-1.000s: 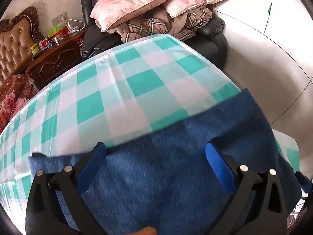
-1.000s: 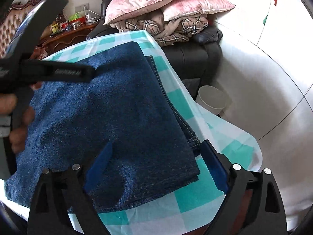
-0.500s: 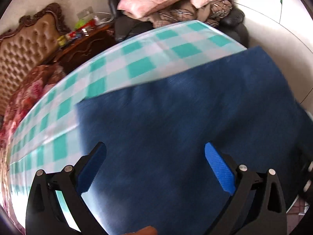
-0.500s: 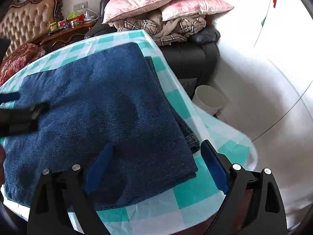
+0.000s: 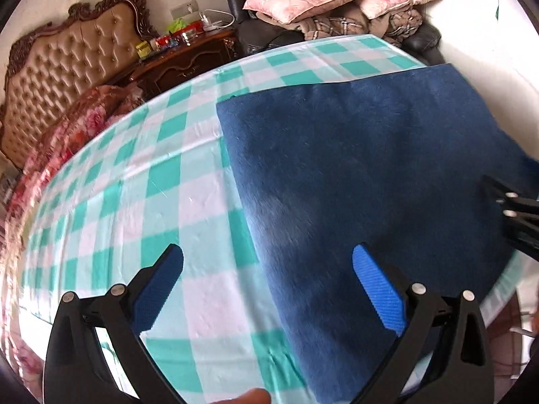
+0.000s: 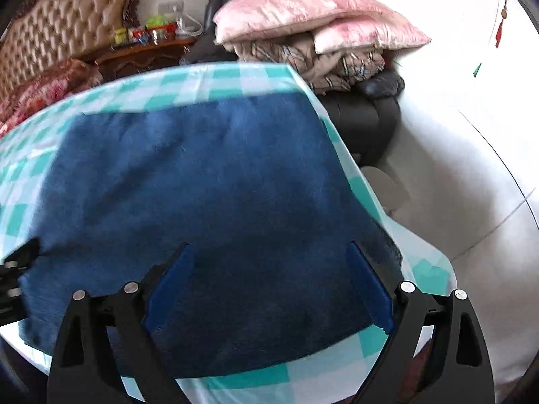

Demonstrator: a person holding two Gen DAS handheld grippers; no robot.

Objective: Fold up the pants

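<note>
Folded denim pants [image 5: 363,175] lie flat as a blue rectangle at the right end of the table [image 5: 161,181], on a teal-and-white checked tablecloth [image 5: 111,208]. In the right wrist view the same pants [image 6: 215,202] reach close to the table's right and near edges.

Left tool [image 5: 269,289]: fingers spread wide, nothing between them. It hovers over the left edge of the pants, one blue pad above bare cloth, the other above denim. Right tool [image 6: 269,286]: also spread and empty, above the near part of the pants. Neither visibly touches the fabric; contact cannot be confirmed from these views.

Judgement: folding looks largely done; a further fold or tidy-up may remain.

Risks from here:
- Pants sit near the table's corner. A push or drag toward the right could slide them over the edge, toward the floor and the pale bin [image 6: 387,181] below.
- Tablecloth looks thin and smooth. A tool closing low at the denim's edge could pinch tablecloth along with denim and drag both.
- A grasp on the top layer only would peel the fold open.
- Both views are motion-blurred; a fast approach could ruck the stack.
- The two tools work close together; collision is possible.
</note>
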